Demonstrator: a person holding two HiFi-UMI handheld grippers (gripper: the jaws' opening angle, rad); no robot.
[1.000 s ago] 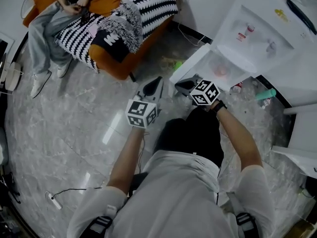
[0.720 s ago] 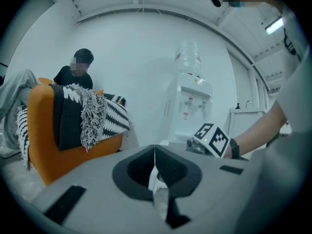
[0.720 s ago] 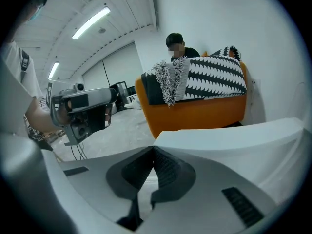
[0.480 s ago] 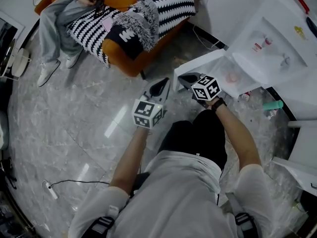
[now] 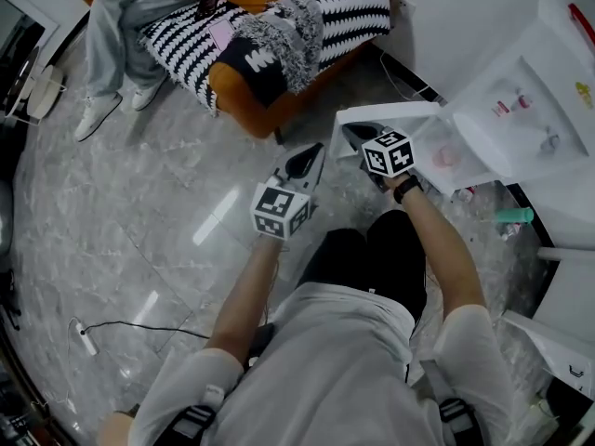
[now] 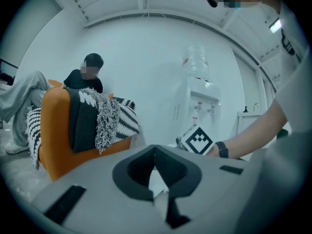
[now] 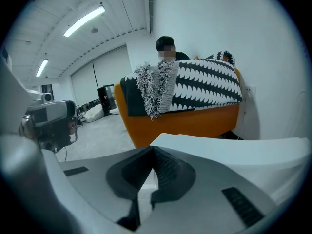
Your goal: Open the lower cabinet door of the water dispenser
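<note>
The white water dispenser (image 5: 530, 110) stands at the upper right, also seen in the left gripper view (image 6: 197, 106). Its lower cabinet door (image 5: 400, 119) is swung out toward the sofa, showing the inside with a pink item (image 5: 446, 156). My right gripper (image 5: 353, 136) is at the door's outer edge, jaws shut with their tips meeting (image 7: 153, 149). The white door panel (image 7: 234, 150) lies just to their right. My left gripper (image 5: 307, 161) hovers over the floor to the left, its jaws (image 6: 155, 147) shut on nothing.
An orange sofa (image 5: 242, 100) with a black-and-white blanket (image 5: 279, 35) stands just beyond the door, with a person (image 5: 121, 26) seated on it. A teal bottle (image 5: 513, 216) lies by the dispenser's base. A cable (image 5: 121, 328) runs across the grey floor. White furniture (image 5: 567, 277) stands at the right.
My right gripper has moved along with the door's edge toward the sofa, and the door stands wider. The left gripper has drifted slightly the same way.
</note>
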